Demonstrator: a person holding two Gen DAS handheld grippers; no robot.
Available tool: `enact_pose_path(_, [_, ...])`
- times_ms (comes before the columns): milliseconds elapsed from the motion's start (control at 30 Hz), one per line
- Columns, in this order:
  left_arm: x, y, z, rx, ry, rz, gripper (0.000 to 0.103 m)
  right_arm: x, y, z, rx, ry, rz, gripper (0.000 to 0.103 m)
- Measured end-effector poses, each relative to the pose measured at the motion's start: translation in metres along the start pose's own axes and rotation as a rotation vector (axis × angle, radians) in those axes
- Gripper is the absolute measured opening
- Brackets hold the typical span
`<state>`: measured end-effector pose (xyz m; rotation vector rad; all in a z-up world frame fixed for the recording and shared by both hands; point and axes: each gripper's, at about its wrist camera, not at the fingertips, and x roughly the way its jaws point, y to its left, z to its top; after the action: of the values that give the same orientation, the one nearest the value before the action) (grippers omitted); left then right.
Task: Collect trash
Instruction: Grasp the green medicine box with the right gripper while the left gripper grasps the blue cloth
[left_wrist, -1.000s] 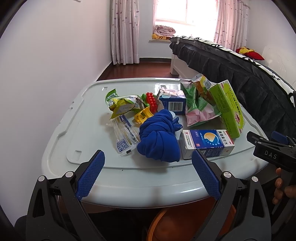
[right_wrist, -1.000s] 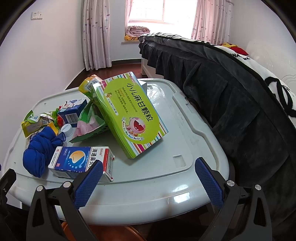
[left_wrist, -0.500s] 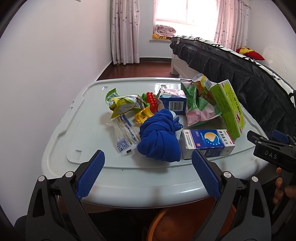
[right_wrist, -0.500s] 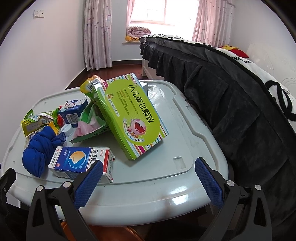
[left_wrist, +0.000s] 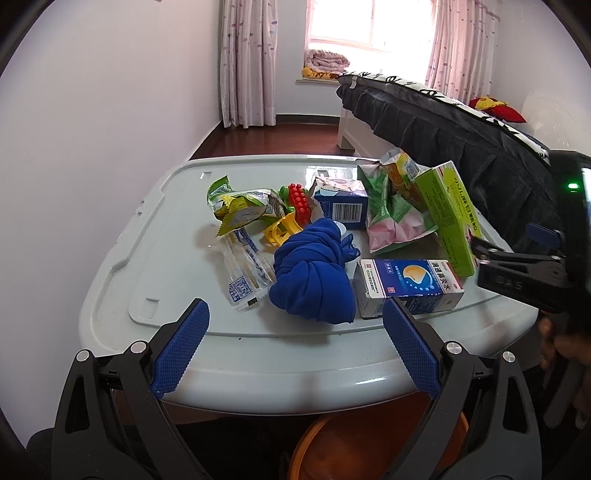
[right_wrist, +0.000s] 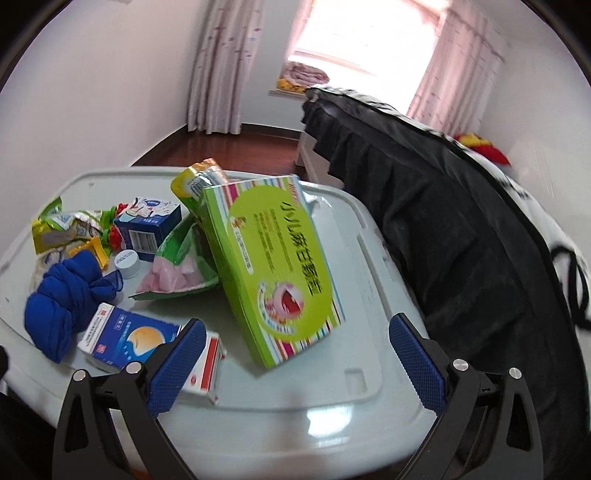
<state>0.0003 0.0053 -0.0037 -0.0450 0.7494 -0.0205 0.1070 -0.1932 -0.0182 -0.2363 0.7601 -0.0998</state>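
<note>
Trash lies on a grey plastic lid (left_wrist: 122, 280): a green medicine box (right_wrist: 273, 273), a blue and white box (left_wrist: 406, 280), a dark blue carton (left_wrist: 343, 206), a green and pink snack bag (left_wrist: 395, 218), a yellow-green wrapper (left_wrist: 240, 206) and a clear wrapper (left_wrist: 243, 269). A blue cloth (left_wrist: 314, 273) lies in the middle. My left gripper (left_wrist: 295, 347) is open and empty at the lid's near edge. My right gripper (right_wrist: 295, 362) is open and empty, just in front of the green box, its left finger over the blue and white box (right_wrist: 129, 339).
Red, green and yellow toy blocks (left_wrist: 291, 210) and a white cap (right_wrist: 127, 262) lie among the trash. An orange bin (left_wrist: 369, 446) stands under the lid's near edge. A bed with a black cover (right_wrist: 461, 240) runs along the right. A white wall is on the left.
My right gripper has moved forward and up toward the green box. My left gripper has hardly moved.
</note>
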Motion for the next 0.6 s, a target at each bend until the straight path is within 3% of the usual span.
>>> enact_pose_path(200, [0.000,0.002,0.001,-0.009,-0.002,-0.009,0.092,0.038,0.013,0.012,-0.044,0.065,0.003,0.098])
enact_pose_path(500, [0.001,0.005,0.002,-0.023,0.006,-0.034,0.092,0.082,0.029,0.022,-0.099,0.110,-0.119,0.098])
enact_pose_path(567, [0.002,0.006,0.002,-0.026,0.010,-0.044,0.092,0.085,0.028,0.023,-0.083,0.089,-0.132,0.091])
enact_pose_path(600, [0.002,0.005,0.003,-0.026,0.011,-0.044,0.092,0.086,0.029,0.022,-0.089,0.082,-0.151,0.076])
